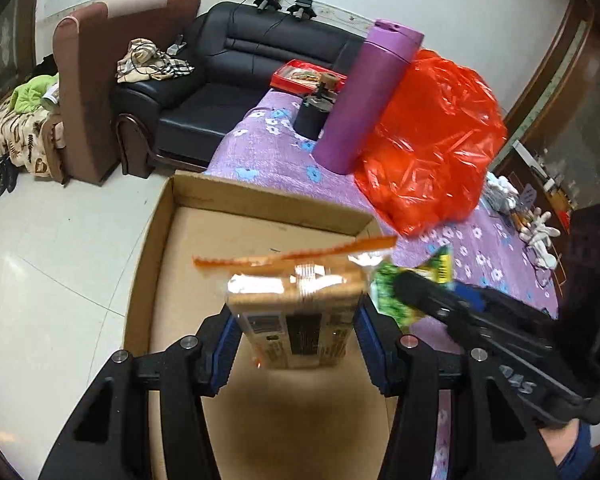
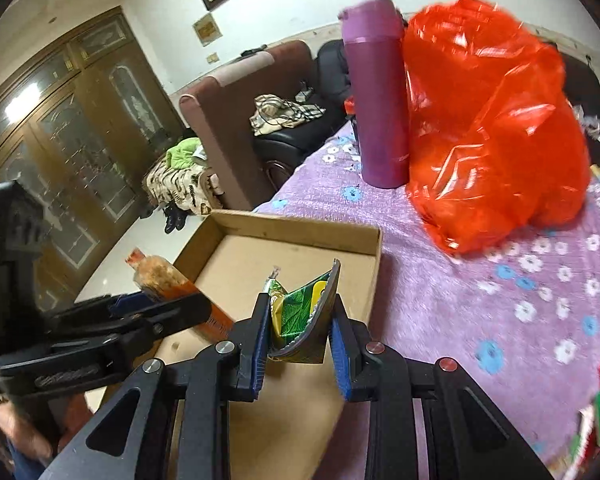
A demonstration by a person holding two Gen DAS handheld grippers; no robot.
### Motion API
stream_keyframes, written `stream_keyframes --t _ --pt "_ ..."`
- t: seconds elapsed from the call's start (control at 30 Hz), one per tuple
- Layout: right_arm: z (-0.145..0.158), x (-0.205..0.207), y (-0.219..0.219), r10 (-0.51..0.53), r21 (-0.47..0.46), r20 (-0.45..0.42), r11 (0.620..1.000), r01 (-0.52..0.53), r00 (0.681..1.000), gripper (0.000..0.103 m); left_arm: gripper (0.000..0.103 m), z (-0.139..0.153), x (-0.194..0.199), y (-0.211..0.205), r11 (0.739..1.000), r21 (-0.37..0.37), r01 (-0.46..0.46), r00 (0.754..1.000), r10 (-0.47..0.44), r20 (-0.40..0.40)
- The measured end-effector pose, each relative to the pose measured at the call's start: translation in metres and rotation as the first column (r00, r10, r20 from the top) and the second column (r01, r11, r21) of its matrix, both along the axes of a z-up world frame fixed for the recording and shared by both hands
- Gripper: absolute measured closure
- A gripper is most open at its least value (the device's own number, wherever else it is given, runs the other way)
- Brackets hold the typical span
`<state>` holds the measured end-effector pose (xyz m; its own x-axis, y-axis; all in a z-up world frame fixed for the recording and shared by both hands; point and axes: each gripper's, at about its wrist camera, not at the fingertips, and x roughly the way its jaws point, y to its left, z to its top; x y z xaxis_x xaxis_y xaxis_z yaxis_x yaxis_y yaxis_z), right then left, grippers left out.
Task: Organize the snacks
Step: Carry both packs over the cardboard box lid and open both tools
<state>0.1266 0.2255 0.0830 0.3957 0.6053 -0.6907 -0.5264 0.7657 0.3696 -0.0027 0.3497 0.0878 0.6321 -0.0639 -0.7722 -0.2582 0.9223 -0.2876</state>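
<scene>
Shallow cardboard box at the edge of a worktop draped in purple floral cloth; its visible floor is bare. Left hand-held gripper clamps an orange snack packet above the box. Right hand-held gripper pinches a folded green snack packet over the box. Behind stand a purple flask and a bulging red plastic bag, touching.

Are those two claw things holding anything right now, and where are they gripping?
Yes. The left hand-held gripper pinches an orange snack packet by its sides; the right hand-held gripper squeezes a green snack packet, folding it.
</scene>
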Motion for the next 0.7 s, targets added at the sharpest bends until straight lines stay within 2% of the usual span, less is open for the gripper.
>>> stream_keyframes --t 0.13,0.33,0.53,0.7 --pt "-0.021 0.021 0.016 -0.022 0.004 -0.063 1.0 0.022 0.998 0.073 0.05 -0.002 0.012 -0.001 0.999 0.034 -0.006 1.0 0.006 -0.011" --pt "-0.04 0.03 0.024 -0.029 -0.035 -0.074 0.999 0.027 0.997 0.073 0.05 -0.023 0.033 0.009 1.0 -0.012 -0.029 0.998 0.028 -0.048" --pt "-0.043 0.029 0.03 -0.004 -0.081 -0.025 0.997 0.002 1.0 0.073 0.05 -0.045 0.039 0.019 0.997 -0.058 -0.053 0.995 0.048 -0.088" --pt "-0.042 0.027 0.034 0.018 -0.111 -0.01 0.994 -0.019 1.0 0.071 0.05 -0.043 0.035 0.024 0.995 -0.073 -0.066 0.995 0.06 -0.075"
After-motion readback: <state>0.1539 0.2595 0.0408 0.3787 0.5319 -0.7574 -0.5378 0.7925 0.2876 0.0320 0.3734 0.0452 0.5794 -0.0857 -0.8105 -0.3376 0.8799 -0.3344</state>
